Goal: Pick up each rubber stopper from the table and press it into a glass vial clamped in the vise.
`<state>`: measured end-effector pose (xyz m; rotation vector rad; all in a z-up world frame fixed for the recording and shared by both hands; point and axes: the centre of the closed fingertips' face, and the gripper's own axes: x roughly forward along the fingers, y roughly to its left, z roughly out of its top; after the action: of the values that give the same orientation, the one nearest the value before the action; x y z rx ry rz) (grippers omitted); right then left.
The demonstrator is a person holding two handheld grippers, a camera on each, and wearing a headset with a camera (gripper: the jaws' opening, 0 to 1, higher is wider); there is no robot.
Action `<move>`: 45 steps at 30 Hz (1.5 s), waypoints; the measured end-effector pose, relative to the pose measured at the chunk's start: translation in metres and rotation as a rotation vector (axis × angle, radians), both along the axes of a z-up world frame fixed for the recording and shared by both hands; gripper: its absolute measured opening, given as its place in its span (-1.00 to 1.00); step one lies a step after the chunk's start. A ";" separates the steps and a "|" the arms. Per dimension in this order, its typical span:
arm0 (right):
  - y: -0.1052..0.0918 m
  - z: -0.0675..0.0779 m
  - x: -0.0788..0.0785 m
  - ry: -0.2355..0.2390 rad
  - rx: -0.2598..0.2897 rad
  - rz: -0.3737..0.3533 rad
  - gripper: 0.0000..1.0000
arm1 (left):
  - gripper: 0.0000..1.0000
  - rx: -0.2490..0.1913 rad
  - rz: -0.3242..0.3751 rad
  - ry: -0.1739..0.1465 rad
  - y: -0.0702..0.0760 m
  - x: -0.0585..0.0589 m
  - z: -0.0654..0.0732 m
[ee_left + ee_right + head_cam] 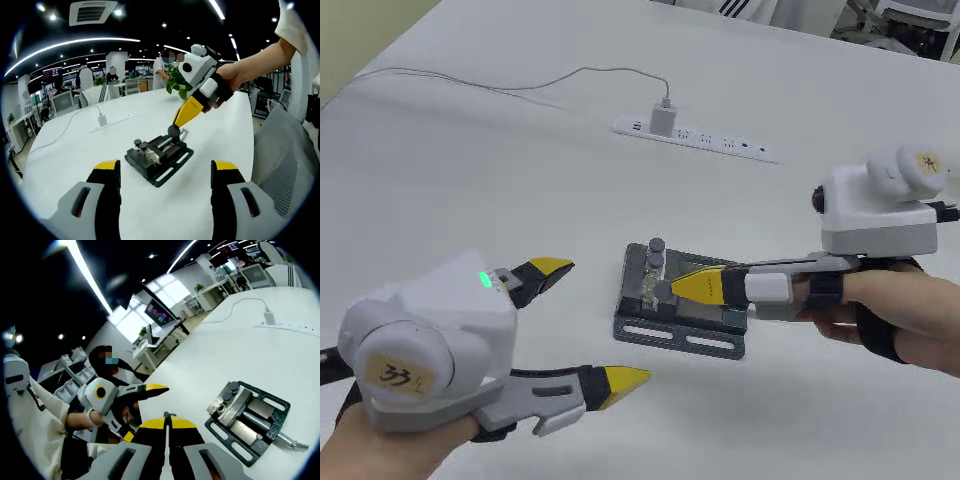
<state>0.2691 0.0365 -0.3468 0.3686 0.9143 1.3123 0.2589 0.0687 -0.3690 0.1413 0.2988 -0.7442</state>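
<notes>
Head view above; gripper views face vise [159, 162], opposite sides.

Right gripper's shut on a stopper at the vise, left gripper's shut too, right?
No. The left gripper is open, fingers wide apart in the left gripper view. The right gripper is shut on a stopper at the vise.

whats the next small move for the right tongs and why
Probably ease the right tongs down a little: they are shut on a dark grey rubber stopper over the black metal vise, beside two already stoppered glass vials.
</notes>
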 end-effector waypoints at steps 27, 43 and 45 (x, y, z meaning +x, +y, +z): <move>0.005 0.036 -0.013 0.624 0.333 -0.294 -1.00 | -0.64 -0.171 -0.078 -0.086 -0.031 0.006 0.050; 0.000 0.030 -0.020 0.632 0.316 -0.308 -1.00 | -0.87 -0.164 -0.117 -0.082 -0.036 0.002 0.050; 0.000 0.029 -0.022 0.636 0.315 -0.307 -1.00 | -0.89 -0.160 -0.120 -0.079 -0.036 0.001 0.048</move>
<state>0.2470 0.0361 -0.3175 1.1737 1.1146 1.0609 0.2597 0.0328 -0.3205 0.0375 0.1552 -0.8757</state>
